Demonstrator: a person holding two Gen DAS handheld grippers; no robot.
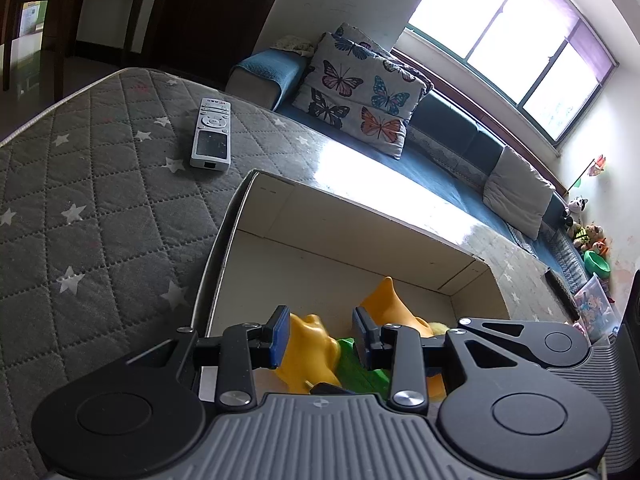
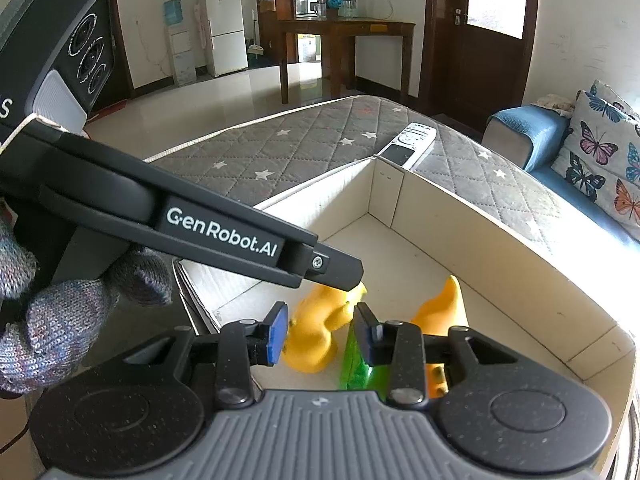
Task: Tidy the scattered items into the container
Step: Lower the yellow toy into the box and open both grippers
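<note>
An open cardboard box [image 1: 240, 216] [image 2: 404, 196] sits on a grey star-quilted mattress [image 1: 80, 208] [image 2: 304, 140]. Inside lie two yellow toys [image 1: 310, 354] [image 2: 320, 328], a second one [image 1: 386, 300] [image 2: 444, 304], and a green toy [image 1: 356, 368] [image 2: 358, 364]. A white remote [image 1: 211, 132] [image 2: 412, 144] lies on the mattress beyond the box's far corner. My left gripper [image 1: 322, 334] hangs open over the toys, holding nothing. My right gripper [image 2: 322, 330] is open over the same toys. The left gripper's body [image 2: 224, 232] crosses the right wrist view.
A blue sofa [image 1: 460, 148] [image 2: 520, 128] with butterfly cushions [image 1: 360, 96] [image 2: 600, 152] runs beside the mattress. Stuffed toys [image 1: 588, 236] pile at its far end. A wooden table [image 2: 344, 40] and door [image 2: 480, 40] stand beyond a tiled floor.
</note>
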